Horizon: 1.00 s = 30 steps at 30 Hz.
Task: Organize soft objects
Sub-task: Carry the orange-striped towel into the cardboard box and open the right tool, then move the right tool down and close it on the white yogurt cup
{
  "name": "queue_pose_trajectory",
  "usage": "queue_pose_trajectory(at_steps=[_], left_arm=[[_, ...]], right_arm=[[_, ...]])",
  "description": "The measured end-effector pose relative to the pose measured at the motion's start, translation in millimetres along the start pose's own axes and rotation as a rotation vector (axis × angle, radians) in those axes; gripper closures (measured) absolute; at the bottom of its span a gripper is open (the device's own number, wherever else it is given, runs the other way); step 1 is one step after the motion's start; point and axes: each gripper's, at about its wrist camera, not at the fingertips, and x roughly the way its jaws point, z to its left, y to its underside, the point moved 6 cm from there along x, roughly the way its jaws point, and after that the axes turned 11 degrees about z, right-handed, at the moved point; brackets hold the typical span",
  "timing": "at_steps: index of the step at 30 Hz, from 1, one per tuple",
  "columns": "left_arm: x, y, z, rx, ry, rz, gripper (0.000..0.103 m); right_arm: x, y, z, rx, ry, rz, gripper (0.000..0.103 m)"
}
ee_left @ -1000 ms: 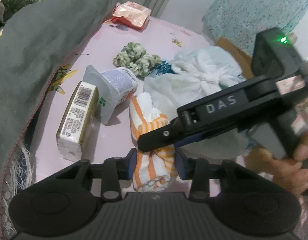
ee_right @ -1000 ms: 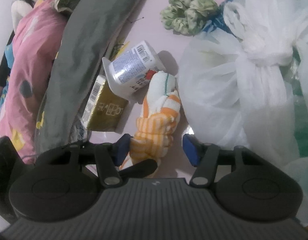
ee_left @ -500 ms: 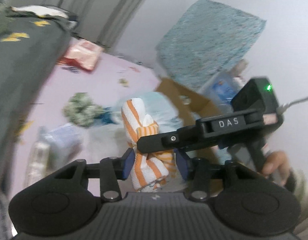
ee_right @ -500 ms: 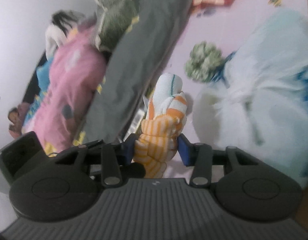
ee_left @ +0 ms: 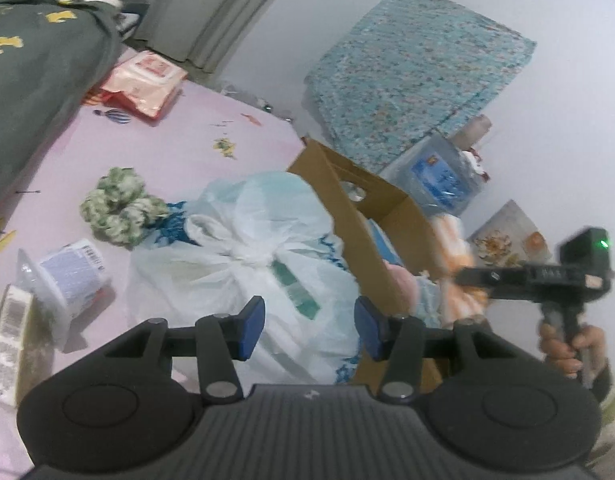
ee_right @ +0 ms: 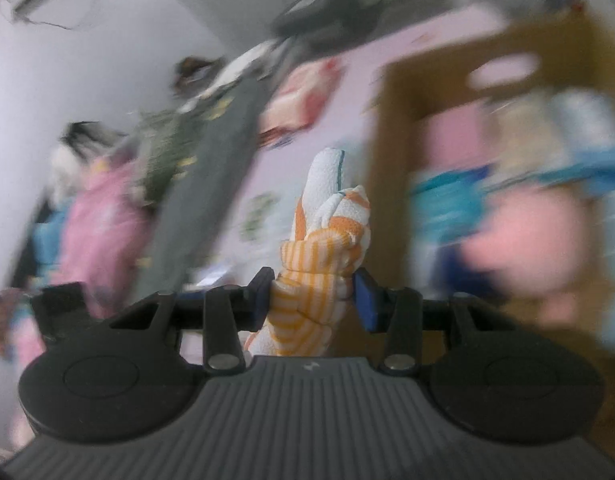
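Pink bedsheet [ee_left: 155, 152] lies beside the open brown cardboard box [ee_left: 359, 216]. Right tool [ee_right: 313, 294] grips the orange-striped rolled cloth [ee_right: 323, 248] near that box; left tool [ee_left: 309, 322] gapes empty. Fast swinging could loosen the cloth short of the box.

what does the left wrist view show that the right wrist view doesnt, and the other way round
Only the left wrist view: the open, empty left gripper, a knotted white plastic bag, a green-and-white scrunchie, a tipped white plastic cup, and the hand holding the right gripper's handle.

Only the right wrist view: the right gripper shut on an orange-and-white striped rolled cloth, seen sharply, though the background is blurred.

Both: the brown cardboard box and the pink bedsheet.
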Motion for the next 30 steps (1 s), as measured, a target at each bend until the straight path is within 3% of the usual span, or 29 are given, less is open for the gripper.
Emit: queue_pose_trajectory(at_steps=[5, 8, 12, 14, 19, 23, 27, 30], left_arm=[[-4, 1, 12, -0.026, -0.062, -0.011, 0.053], [-6, 2, 19, -0.038, -0.088, -0.017, 0.053], [-10, 4, 26, -0.045, -0.127, -0.023, 0.053], [-12, 6, 28, -0.036, -0.156, -0.027, 0.053], [-21, 14, 32, 0.0, -0.233, -0.031, 0.053], [-24, 21, 37, 0.016, -0.295, -0.031, 0.053], [-32, 28, 43, 0.02, -0.363, -0.044, 0.053], [-43, 35, 46, 0.027, -0.399, -0.055, 0.053]], right_arm=[[-38, 12, -62, -0.065, 0.351, 0.025, 0.06], [-31, 26, -93, -0.131, 0.522, 0.121, 0.059], [-9, 43, -122, -0.137, 0.556, 0.27, 0.057], [-1, 49, -128, -0.108, 0.582, 0.297, 0.054], [-17, 33, -116, -0.051, 0.522, 0.2, 0.043], [-24, 8, -74, -0.056, 0.378, 0.08, 0.04], [6, -14, -5, -0.198, 0.238, 0.045, 0.034], [51, -25, 54, -0.334, 0.137, 0.095, 0.031]])
